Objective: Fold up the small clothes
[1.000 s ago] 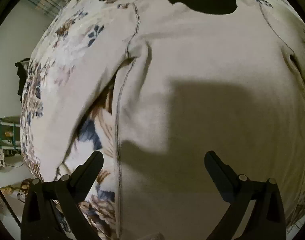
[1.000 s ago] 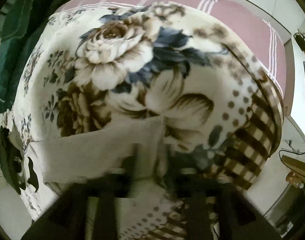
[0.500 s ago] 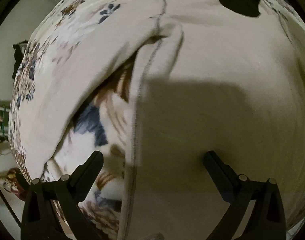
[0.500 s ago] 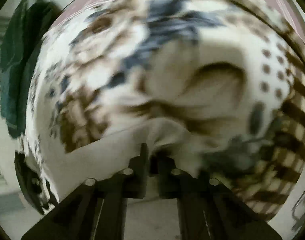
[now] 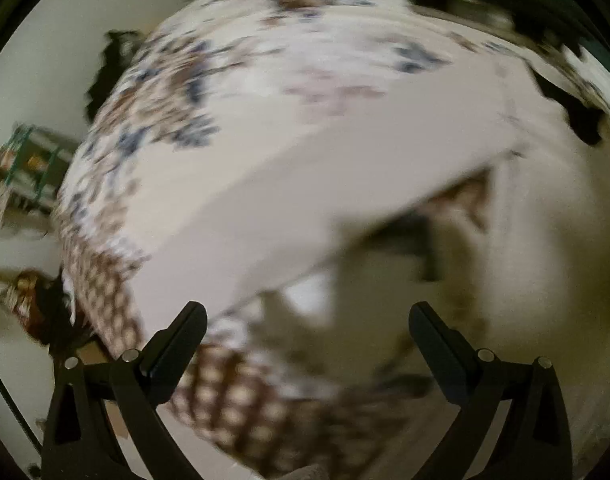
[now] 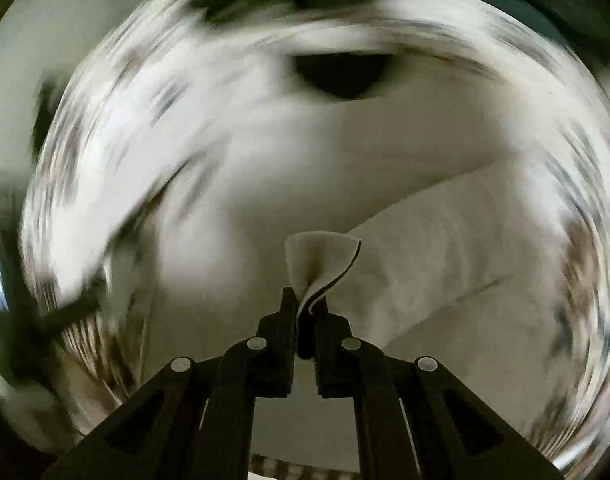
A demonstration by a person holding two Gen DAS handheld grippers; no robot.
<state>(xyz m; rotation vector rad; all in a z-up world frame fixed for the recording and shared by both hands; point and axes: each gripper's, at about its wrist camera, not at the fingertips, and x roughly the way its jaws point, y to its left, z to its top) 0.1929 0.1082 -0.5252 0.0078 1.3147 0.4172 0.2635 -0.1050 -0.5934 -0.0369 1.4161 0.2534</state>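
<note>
The left gripper [image 5: 307, 322] hangs over the bed with its fingers [image 5: 177, 340] spread wide apart and nothing between them. Under it the floral blanket [image 5: 209, 92] covers the bed, its checked brown border [image 5: 225, 400] running along the near left edge, where the blanket falls away toward the floor. A pale beige garment [image 5: 289, 204] lies across the blanket from the near left edge toward the far right corner; one long flap of it slants across the middle of the left wrist view, with patterned blanket and shadow showing beneath its lower edge. The whole view is smeared by motion, so seams and folds cannot be made out. A dark patch [image 5: 577, 116] shows at the garment's far right end, too blurred to say what it is. The right gripper [image 6: 305, 304] is clamped tight on a corner of the same garment [image 6: 445, 264]: the pinched cloth stands up from between the closed fingers [image 6: 285, 320] as a small curled cone [image 6: 319, 256] with a dark stitched hem along its right side. Beyond that, the beige cloth spreads to the right and away, with a dark oval opening [image 6: 341, 76] near its far edge. Streaked flower print rings the cloth on all sides, heavily blurred.
</note>
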